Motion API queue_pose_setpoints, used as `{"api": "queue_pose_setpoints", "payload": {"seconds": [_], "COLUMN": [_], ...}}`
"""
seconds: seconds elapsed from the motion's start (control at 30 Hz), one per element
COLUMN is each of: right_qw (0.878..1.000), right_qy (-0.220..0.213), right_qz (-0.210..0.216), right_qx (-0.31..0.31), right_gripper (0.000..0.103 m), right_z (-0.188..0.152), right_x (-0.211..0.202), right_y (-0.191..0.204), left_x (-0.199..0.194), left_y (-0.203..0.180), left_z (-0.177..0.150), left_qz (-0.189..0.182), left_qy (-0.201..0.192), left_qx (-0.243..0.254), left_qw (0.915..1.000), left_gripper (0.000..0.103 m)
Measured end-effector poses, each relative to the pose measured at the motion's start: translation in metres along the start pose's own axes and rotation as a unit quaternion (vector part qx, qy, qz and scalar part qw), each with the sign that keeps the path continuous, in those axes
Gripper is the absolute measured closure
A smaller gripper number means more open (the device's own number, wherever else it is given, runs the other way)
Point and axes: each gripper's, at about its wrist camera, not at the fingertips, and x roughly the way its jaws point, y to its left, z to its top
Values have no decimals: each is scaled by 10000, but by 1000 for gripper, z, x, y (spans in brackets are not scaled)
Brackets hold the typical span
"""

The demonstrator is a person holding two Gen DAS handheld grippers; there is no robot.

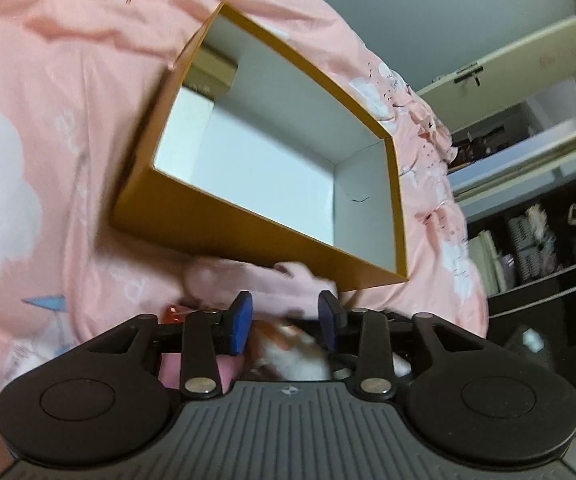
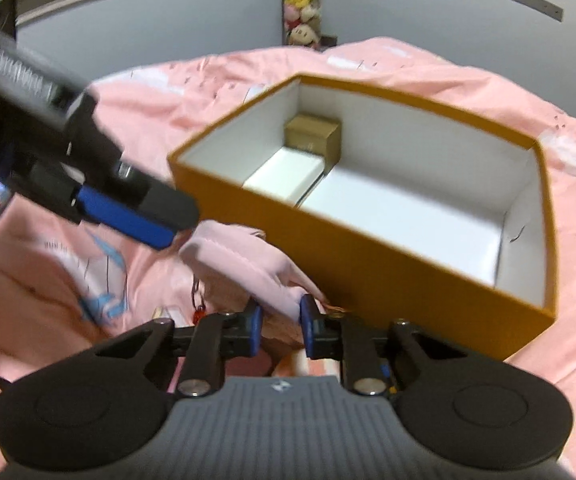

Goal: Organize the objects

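Against the near wall of the box [image 2: 367, 240], at about seven o'clock from its centre, lies the pouch [image 2: 244, 264], a soft pink fabric thing slumped on the bedspread [image 2: 487, 80]. It sits right beside the orange cardboard, probably because the box is where it is meant to end up. The right gripper [image 2: 281, 322] has its fingers drawn narrow on the pouch's near edge, the cloth pinched between the blue pads; a low grip on one edge suits a limp thing that would fold under a wider hold. The left gripper [image 2: 136, 216] reaches in from ten o'clock, its blue pad just over the pouch's far end. In its own view the left gripper [image 1: 286, 320] stands half open with nothing pressed between the pads, only blurred cloth below them.

Inside the box, a small brown carton [image 2: 313, 136] is tucked into the far corner at eleven o'clock, with a white packet [image 2: 284, 176] laid flat before it. That leaves the right half of the floor free, seemingly for the pouch. A small red charm [image 2: 199, 314] lies on the bedspread at the pouch's eight o'clock.
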Motion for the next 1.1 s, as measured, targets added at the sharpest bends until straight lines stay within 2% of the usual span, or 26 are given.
{"api": "queue_pose_setpoints", "payload": {"seconds": [0.13, 0.2, 0.33, 0.43, 0.53, 0.7, 0.87, 0.93, 0.97, 1.0, 1.03, 1.07, 1.1], "right_qw": [9992, 9979, 9925, 9837, 9751, 9633, 9609, 9584, 9563, 9543, 9526, 9521, 9521], "right_qy": [-193, -275, -224, -114, 9, 144, 211, 267, 253, 238, 199, 181, 167], "right_qz": [-95, -58, 166, 419, 489, 398, 214, 261, 317, 354, 404, 448, 492], "right_qx": [322, 583, 1192, 1743, 2163, 2650, 2751, 2829, 2896, 2958, 3008, 3018, 3012], "right_gripper": [86, 91, 92, 92, 92, 92, 92, 87, 80, 69, 64, 57, 56], "right_z": [10, 14, 22, 20, 9, -9, -11, -14, -15, -16, -16, -16, -16], "right_x": [-22, -37, -62, -79, -92, -83, -63, -52, -49, -46, -44, -42, -41], "right_y": [-9, -19, -40, -57, -69, -86, -95, -98, -100, -102, -104, -104, -104], "left_x": [-6, -3, 20, 38, 56, 80, 96, 100, 100, 100, 98, 97, 95], "left_y": [-3, -3, 5, 12, 18, 32, 37, 37, 36, 36, 35, 33, 32], "left_z": [-5, -8, -12, -14, -17, -22, -28, -30, -31, -31, -32, -32, -33], "left_qz": [191, 356, 655, 853, 904, 1087, 1194, 1218, 1197, 1166, 1108, 1141, 1163], "left_qy": [32, 151, 630, 820, 1153, 1491, 1696, 1734, 1712, 1698, 1673, 1629, 1599], "left_qx": [293, 450, 557, 536, 477, 354, 398, 473, 478, 489, 504, 534, 552], "left_qw": [9994, 9982, 9943, 9915, 9881, 9822, 9774, 9761, 9768, 9773, 9784, 9786, 9787], "left_gripper": [49, 42, 33, 28, 28, 28, 28, 32, 34, 40, 47, 48, 51]}}
